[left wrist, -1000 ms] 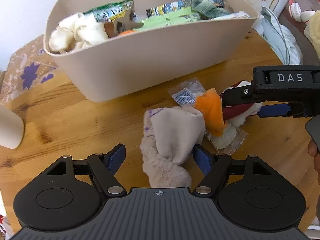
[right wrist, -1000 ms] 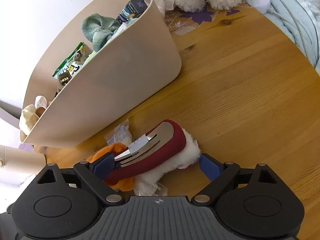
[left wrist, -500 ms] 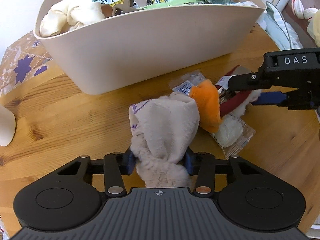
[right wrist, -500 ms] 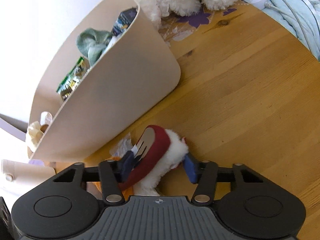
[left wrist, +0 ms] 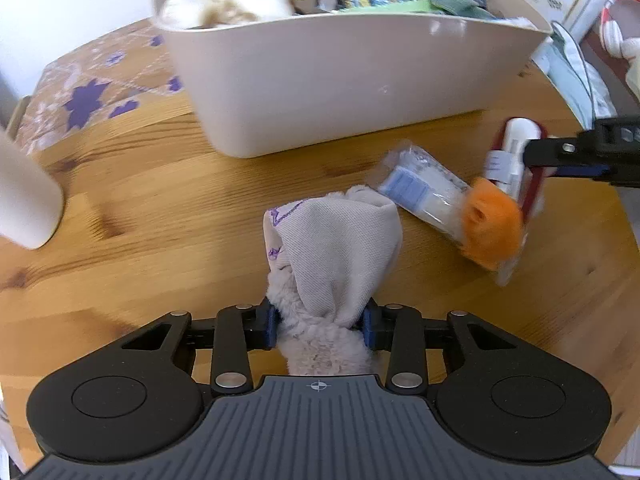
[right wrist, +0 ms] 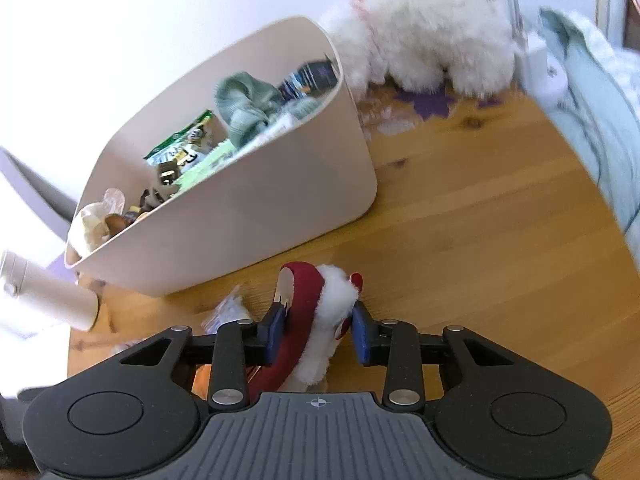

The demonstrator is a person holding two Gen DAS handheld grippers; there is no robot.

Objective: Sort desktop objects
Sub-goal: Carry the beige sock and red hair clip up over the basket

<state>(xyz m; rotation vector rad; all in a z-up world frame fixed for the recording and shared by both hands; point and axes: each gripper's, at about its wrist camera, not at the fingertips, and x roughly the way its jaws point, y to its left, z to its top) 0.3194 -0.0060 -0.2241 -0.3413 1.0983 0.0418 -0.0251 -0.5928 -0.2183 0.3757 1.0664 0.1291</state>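
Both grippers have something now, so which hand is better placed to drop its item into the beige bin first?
Left, probably. The left gripper holds the beige sock squarely facing the bin. The right gripper holds the red clip off the bin's end.

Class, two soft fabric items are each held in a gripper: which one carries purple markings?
The beige fleecy pouch in the left gripper; purple print runs along its edge. The red, white-trimmed pouch in the right gripper shows none.

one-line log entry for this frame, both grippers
left gripper: shut on beige sock | right gripper: shut on red hair clip | bin: behind, part filled
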